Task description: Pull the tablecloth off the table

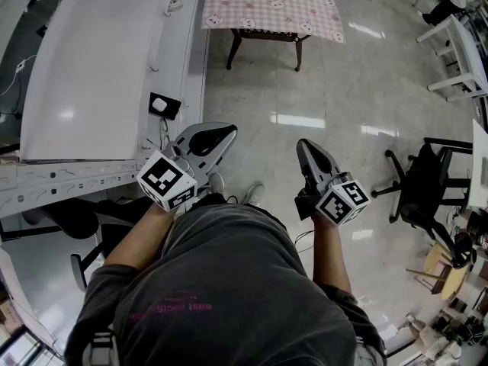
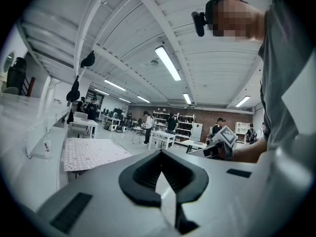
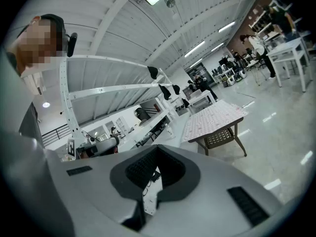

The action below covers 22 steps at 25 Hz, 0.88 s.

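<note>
The pink checked tablecloth (image 1: 271, 2) lies spread over a dark-legged table (image 1: 265, 35) at the far end of the glossy floor (image 1: 343, 90), well apart from both grippers, with its edges hanging over the table's sides. The person stands near the camera and holds both grippers close to the body, pointing toward the far table. The left gripper (image 1: 227, 133) has its jaws together at the tips with nothing between them; its own view shows the same closed tips (image 2: 160, 153) and the tablecloth (image 2: 94, 152) far off to the left. The right gripper (image 1: 306, 146) also has its jaws together and empty, and in its own view the closed tips (image 3: 157, 148) point toward the covered table, where the tablecloth (image 3: 212, 117) lies flat over the dark legs (image 3: 240, 143). Each gripper carries a cube with square markers, the left cube (image 1: 166, 180) and the right cube (image 1: 343, 200) nearest the person's forearms. A long white bench (image 1: 99, 67) runs along the left side, reaching from beside the left gripper toward the far table. A black office chair (image 1: 427, 181) stands on the right, apart from the right gripper. In the left gripper view, several people (image 2: 172, 122) stand among white tables at the far end of the room.
</note>
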{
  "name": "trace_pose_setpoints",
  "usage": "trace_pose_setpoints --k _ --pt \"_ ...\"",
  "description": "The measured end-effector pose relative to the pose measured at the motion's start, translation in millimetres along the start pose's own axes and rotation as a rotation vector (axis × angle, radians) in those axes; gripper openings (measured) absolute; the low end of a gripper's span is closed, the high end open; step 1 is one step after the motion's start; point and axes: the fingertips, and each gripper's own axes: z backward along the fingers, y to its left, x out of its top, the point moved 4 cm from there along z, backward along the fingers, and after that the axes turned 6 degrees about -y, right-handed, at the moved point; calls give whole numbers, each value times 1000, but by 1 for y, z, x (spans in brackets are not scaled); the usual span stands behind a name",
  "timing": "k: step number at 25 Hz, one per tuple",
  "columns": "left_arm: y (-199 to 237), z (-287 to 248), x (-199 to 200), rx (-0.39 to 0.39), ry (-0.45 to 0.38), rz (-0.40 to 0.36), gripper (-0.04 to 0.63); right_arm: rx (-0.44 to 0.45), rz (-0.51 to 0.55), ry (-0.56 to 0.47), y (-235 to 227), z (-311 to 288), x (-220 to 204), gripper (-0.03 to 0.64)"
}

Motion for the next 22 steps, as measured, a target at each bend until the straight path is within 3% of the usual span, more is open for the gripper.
trace_pose_setpoints --k 16,22 --pt "-12 10 -2 76 -19 11 -2 5 50 26 1 8 7 -11" --pt "-16 15 2 64 -38 2 0 -5 36 14 5 9 5 -11"
